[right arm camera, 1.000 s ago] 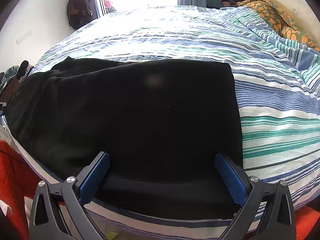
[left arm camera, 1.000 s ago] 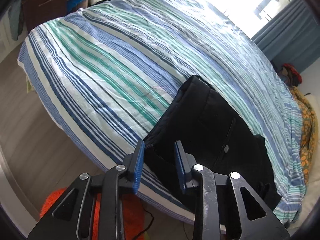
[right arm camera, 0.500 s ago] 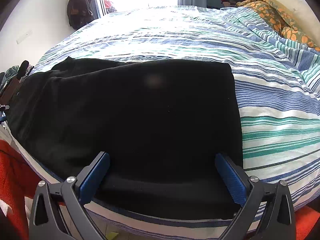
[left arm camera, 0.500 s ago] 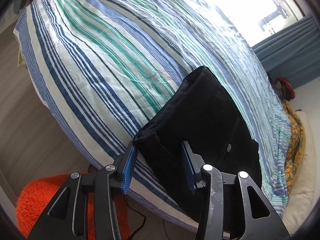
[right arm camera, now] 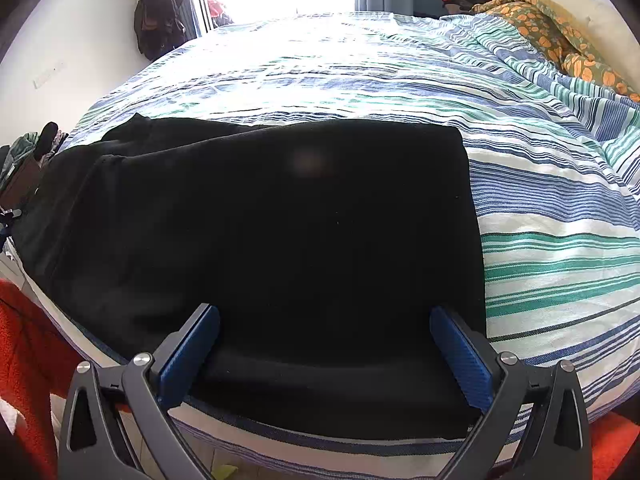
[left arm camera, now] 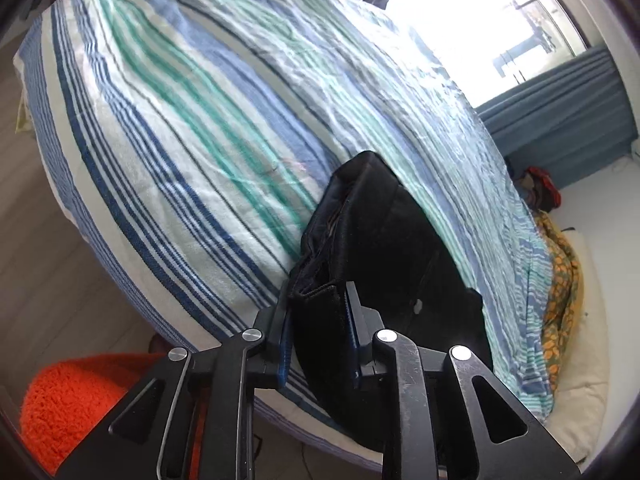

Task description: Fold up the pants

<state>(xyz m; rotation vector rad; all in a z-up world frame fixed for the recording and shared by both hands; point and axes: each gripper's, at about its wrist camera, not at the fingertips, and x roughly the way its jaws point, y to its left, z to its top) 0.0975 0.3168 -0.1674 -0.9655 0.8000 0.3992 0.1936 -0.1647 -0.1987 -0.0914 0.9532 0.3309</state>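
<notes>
Pants point(right arm camera: 280, 232) — black, lying flat along the near edge of a striped bedcover point(right arm camera: 540, 248) — fill most of the right wrist view. Right gripper point(right arm camera: 324, 344) hovers over their near hem with its blue pads point(right arm camera: 188, 356) wide apart, gripping nothing. In the left wrist view, the left gripper point(left arm camera: 318, 320) is closing its jaws on a bunched corner of the pants point(left arm camera: 384, 248), the cloth pinched between the pads. An orange rug point(left arm camera: 76, 396) lies on the floor at near left.
</notes>
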